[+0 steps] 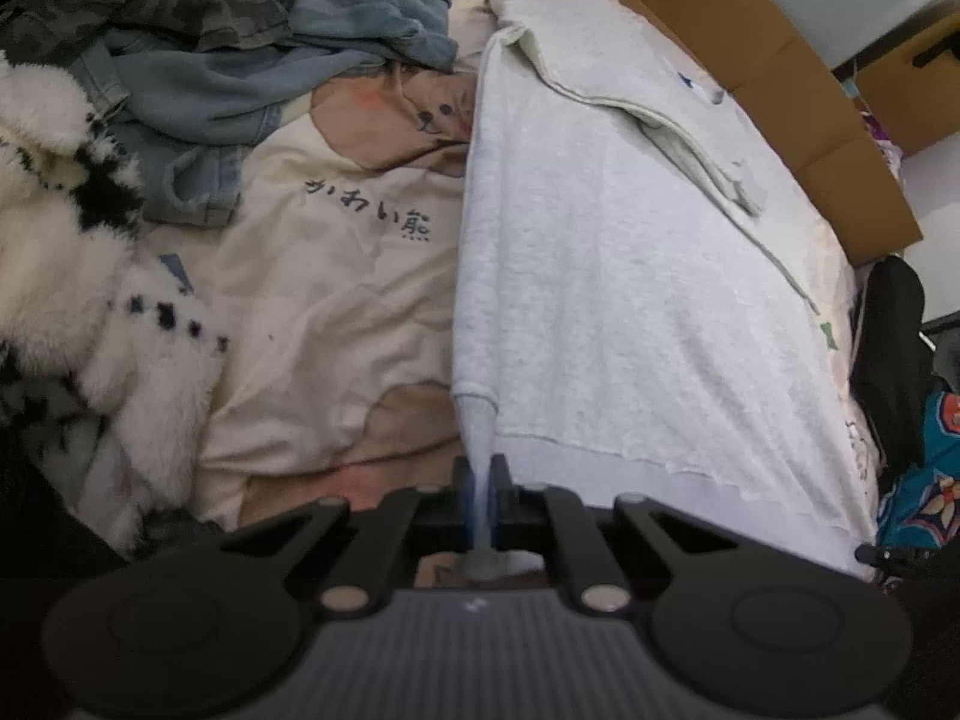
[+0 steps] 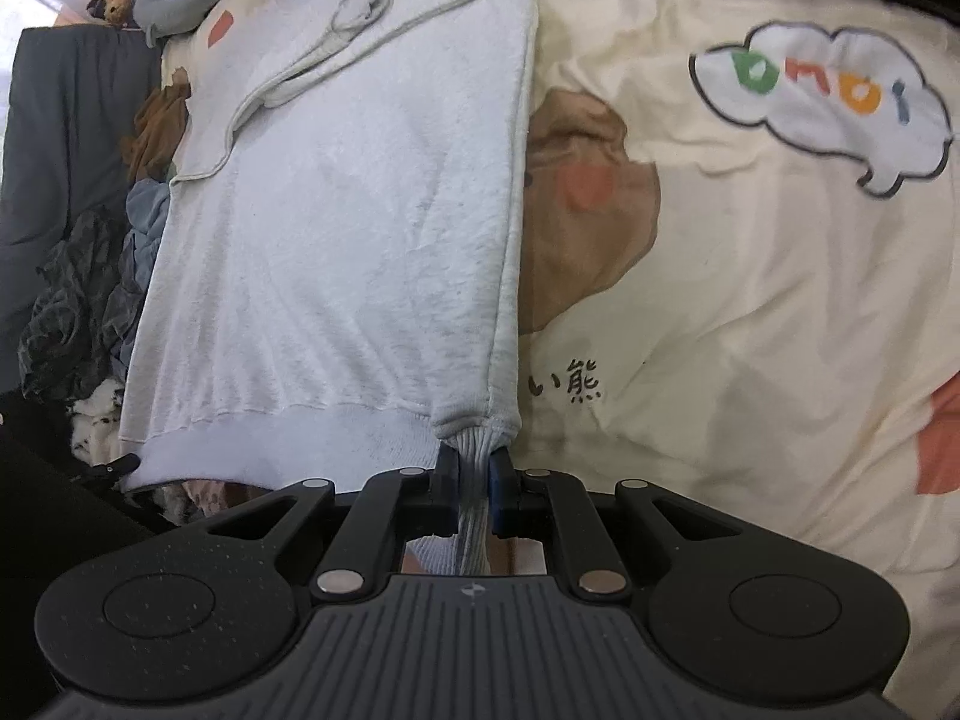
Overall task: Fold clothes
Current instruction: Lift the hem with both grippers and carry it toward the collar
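1. Sweatshirt (image 1: 630,300), pale grey, lies flat on a cream bear-print duvet (image 1: 336,300).
2. Left gripper (image 1: 480,474) is clamped on one ribbed hem corner; right gripper (image 2: 471,474) likewise pinches the other.
3. Clothes pile (image 1: 198,60) at ten o'clock; cardboard box (image 1: 780,78) at two.
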The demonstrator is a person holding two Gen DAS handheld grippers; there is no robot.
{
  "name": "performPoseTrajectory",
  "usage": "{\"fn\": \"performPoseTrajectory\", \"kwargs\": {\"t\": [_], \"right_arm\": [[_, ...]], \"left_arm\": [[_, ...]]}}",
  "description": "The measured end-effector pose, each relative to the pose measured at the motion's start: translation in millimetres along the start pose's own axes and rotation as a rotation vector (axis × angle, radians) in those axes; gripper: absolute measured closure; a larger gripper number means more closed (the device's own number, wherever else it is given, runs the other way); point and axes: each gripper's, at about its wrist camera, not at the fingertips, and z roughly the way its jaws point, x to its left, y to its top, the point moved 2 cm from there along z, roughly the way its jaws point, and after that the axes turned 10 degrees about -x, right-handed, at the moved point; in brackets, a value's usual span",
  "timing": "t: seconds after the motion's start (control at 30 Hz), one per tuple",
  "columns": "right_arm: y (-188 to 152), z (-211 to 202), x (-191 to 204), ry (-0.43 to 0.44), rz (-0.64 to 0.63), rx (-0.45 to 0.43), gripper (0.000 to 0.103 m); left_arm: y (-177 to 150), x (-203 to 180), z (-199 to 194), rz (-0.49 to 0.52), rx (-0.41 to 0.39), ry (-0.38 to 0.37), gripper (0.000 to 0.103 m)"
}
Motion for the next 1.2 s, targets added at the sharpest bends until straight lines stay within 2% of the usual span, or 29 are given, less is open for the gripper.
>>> {"fn": "performPoseTrajectory", "kwargs": {"t": [0.5,0.8,0.97,1.1,1.2], "right_arm": [[4.9,-32.4,2.4,-0.036,-0.055,0.010,0.097],[7.9,-55.4,-10.9,-0.079,-0.043,0.032,0.097],[5.2,-71.5,-22.1,-0.109,-0.026,0.045,0.097],[-4.3,-75.1,-32.0,-0.132,-0.007,0.071,0.097],[-8.7,-73.6,-33.8,-0.136,0.013,0.072,0.097]], "left_arm": [[-21.0,-18.2,-32.9,0.000,0.000,-0.030,0.100],[-38.4,-23.9,-46.5,-0.023,0.025,-0.031,0.100],[-60.2,-33.0,-52.5,-0.028,0.066,-0.044,0.100],[-80.2,-26.6,-48.1,-0.066,0.098,-0.040,0.100],[-82.5,-20.7,-46.8,-0.108,0.090,-0.044,0.100]]}}
